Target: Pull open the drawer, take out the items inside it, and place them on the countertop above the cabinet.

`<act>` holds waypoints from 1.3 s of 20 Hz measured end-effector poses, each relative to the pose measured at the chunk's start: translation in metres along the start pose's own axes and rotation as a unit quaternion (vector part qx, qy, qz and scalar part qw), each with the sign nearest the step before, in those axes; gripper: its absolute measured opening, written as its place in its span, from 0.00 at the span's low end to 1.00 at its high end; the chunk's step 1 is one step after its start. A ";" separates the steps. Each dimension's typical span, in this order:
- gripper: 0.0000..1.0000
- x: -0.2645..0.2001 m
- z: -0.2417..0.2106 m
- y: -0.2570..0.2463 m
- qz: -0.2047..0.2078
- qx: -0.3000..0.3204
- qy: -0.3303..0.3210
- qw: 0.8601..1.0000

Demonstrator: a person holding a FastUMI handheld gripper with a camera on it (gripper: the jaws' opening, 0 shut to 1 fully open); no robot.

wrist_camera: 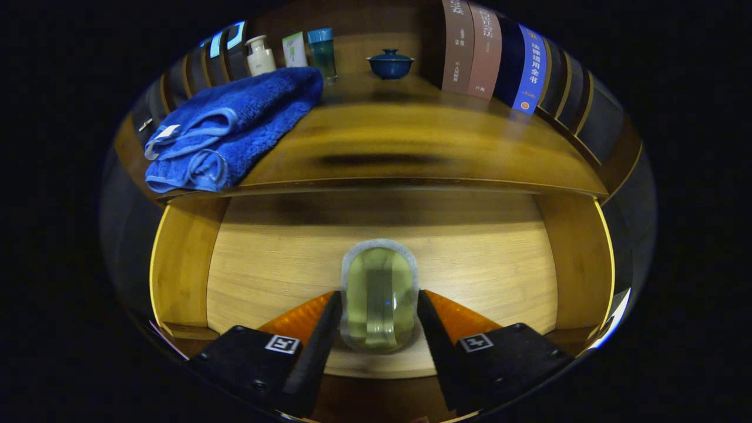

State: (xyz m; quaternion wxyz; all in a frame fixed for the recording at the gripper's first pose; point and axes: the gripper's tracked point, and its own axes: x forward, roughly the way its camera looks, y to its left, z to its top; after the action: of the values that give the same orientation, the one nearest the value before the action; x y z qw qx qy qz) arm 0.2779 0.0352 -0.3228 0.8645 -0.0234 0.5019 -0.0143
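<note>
The gripper point(379, 305) had both fingers pressed on a clear greenish bottle point(379, 296) above the open wooden drawer point(282, 258). Beyond lay the countertop point(411, 147), bearing a folded blue towel point(235, 126), toiletry bottles point(261, 56), a blue lidded bowl point(390, 63) and books point(493, 53).

Open wooden drawer point(282, 258) with pale floor and side walls; on that floor, a clear greenish soap bar point(379, 296) with a frosted rim, lying between the fingers of the gripper point(379, 311), jaws close at its two sides, contact not certain; above, the wooden countertop point(423, 147); on it, a folded blue towel point(229, 132) at its left front corner; further back, a white pump bottle point(260, 56), a tube point(294, 50), a teal tumbler point(322, 51), a blue lidded bowl point(390, 63); to the right, upright books point(499, 56).
</note>
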 end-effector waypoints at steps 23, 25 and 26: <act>0.16 -0.114 0.011 -0.006 0.021 0.015 -0.089 0.996; 0.16 -0.130 0.021 -0.007 0.025 0.020 -0.106 0.994; 0.16 -0.137 0.029 -0.007 0.026 0.020 -0.115 0.993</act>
State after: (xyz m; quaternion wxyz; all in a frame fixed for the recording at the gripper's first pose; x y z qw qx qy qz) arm 0.2349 0.0351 -0.1892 0.9169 0.0053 0.3992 0.0010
